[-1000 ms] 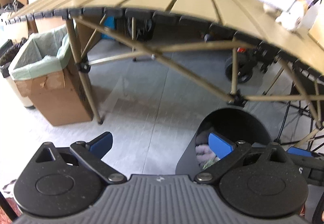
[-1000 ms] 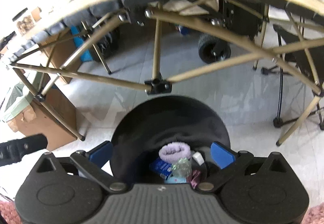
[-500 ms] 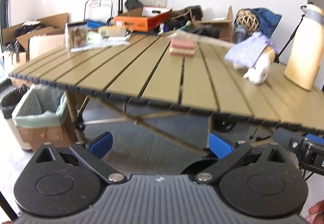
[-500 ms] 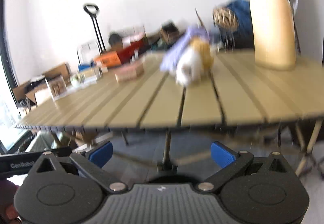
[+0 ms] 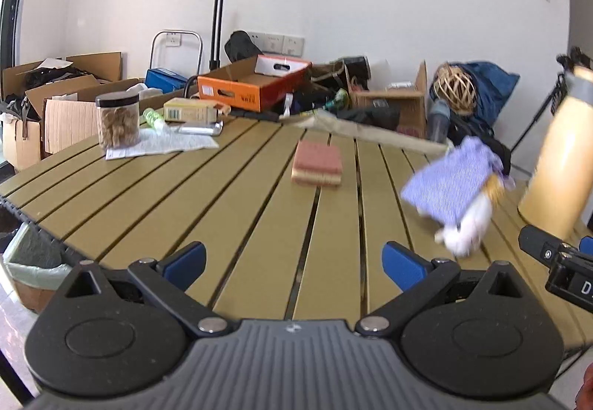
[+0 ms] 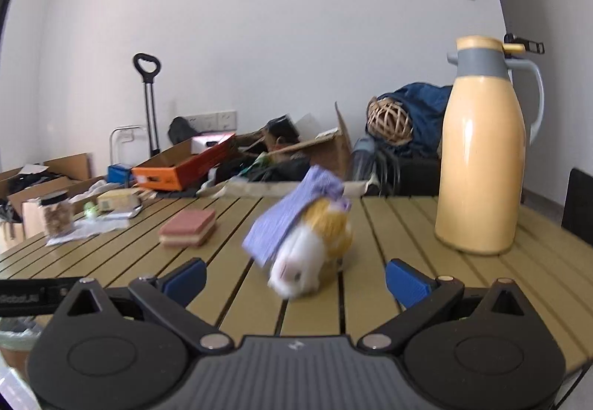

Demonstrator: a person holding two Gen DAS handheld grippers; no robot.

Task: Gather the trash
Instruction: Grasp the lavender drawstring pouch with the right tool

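Both claws hover level over the desk's (image 5: 229, 210) near edge, the left claw (image 5: 294, 263) and right claw (image 6: 296, 278) spread and empty. The crumpled purple-and-white trash (image 6: 300, 239) (blurred) lies just ahead of the right claw, between a sponge (image 6: 189, 227) and a thermos (image 6: 481, 165).

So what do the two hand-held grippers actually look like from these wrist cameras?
Both look alike: the left hand-held gripper and right hand-held gripper each have a grey ribbed centre plate, two round black housings, black linkage arms with silver pivot screws, and blue pads at the fingertips. No cables or sleeves show.
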